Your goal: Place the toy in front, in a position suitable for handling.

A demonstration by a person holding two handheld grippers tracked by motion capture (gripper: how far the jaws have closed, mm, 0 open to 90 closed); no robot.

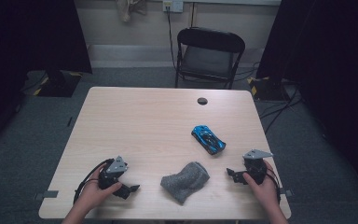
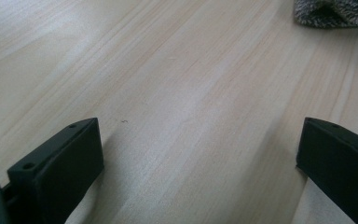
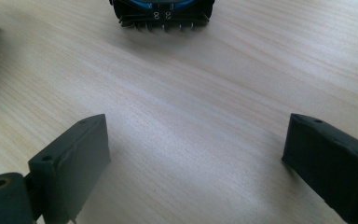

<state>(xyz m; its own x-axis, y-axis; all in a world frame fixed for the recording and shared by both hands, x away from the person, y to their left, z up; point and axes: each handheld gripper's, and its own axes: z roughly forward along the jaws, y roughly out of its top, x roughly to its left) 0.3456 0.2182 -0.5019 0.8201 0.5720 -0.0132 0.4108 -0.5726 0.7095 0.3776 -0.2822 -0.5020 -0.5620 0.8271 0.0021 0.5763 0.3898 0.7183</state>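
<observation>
Currently, both claws rest low over the near edge of the surface [image 1: 135,112], jaws spread with nothing between them. Left claw [image 1: 131,189] sits left of the grey knitted cloth [image 1: 185,181]; right claw [image 1: 232,174] sits right of it, facing the blue toy car [image 1: 208,138], which lies beyond the cloth.

table [image 1: 135,116]: sock [image 1: 185,180] lies between my grippers | toy car [image 1: 208,138] behind it, slightly right | chair [image 1: 208,56] beyond table
</observation>
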